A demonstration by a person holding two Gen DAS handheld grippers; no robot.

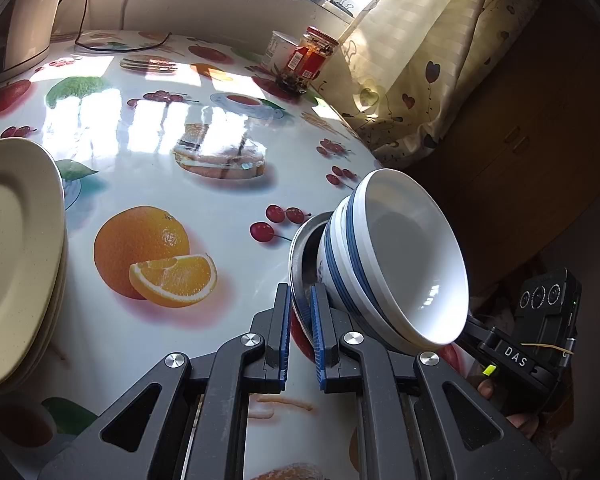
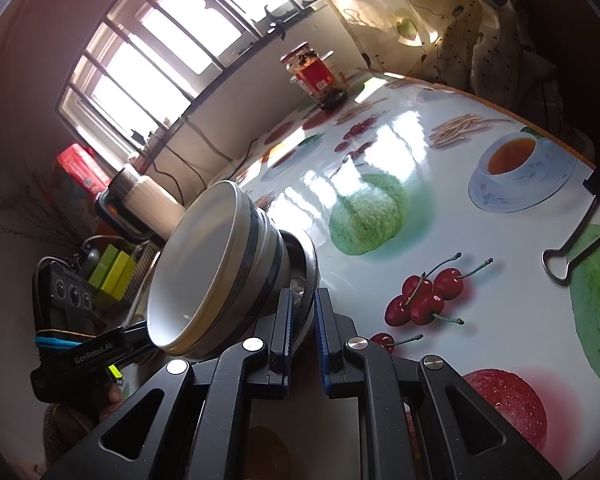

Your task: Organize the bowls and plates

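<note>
The left gripper [image 1: 301, 312] was clamped on the rim of a metal bowl [image 1: 300, 256], and the right gripper [image 2: 303, 312] pinched the opposite rim. Stacked white bowls [image 1: 400, 256] sat nested in it, tilted above the table [image 1: 148, 152]. Plates [image 1: 16, 256] lay stacked at left.

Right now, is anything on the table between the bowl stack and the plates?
Nothing visible. Both tongs, left and right, grip the metal bowl's rim under the white bowls. The tablecloth between them and the plates holds only printed fruit; the jar stands far back.
</note>
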